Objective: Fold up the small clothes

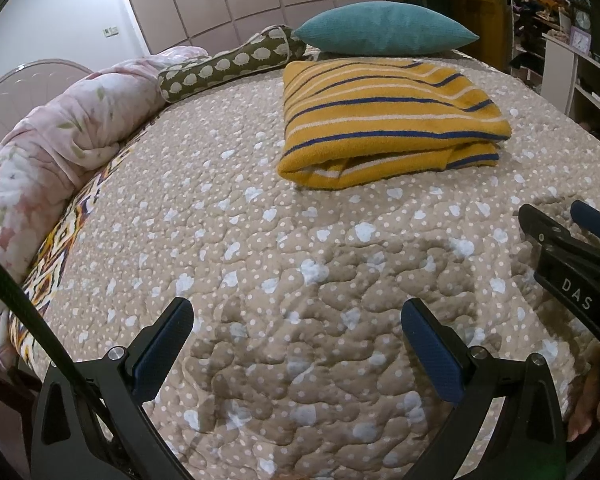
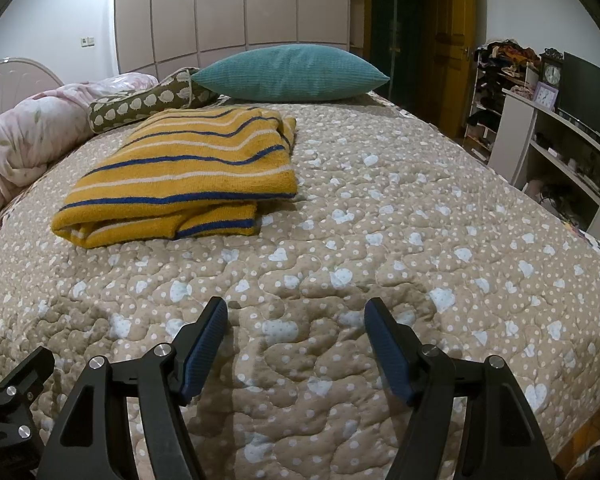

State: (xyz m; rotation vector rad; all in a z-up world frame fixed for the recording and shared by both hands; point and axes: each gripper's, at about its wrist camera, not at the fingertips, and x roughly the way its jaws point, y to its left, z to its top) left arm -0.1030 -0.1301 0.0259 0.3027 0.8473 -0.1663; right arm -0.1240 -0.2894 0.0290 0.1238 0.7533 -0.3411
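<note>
Far off to the left of both tools, a crumpled pink floral duvet (image 1: pixel 56 152) lines the bed's edge, with a long olive bolster printed with white sheep (image 1: pixel 228 66) beyond it. The left gripper (image 1: pixel 298 344) hangs over the beige quilted bedspread with pale hearts and dots (image 1: pixel 260 240), its blue-padded fingers spread wide, nothing between them. Ahead of it and a touch right lies the mustard-yellow knitted garment with navy and white stripes (image 1: pixel 384 120) — folded into a thick rectangle, layers showing at its near edge. Behind that, a teal ribbed cushion (image 1: pixel 384 28). Over to the right gripper (image 2: pixel 296 344): jaws apart as well, empty, with the garment (image 2: pixel 188 176) ahead and to its left, well apart. My read — this piece is folded and let go, so the step looks finished. Next would call for fetching another garment, though none shows on the bed. No basket or bin here; the white open shelving (image 2: pixel 560 152) far right holds clutter too small to name.
</note>
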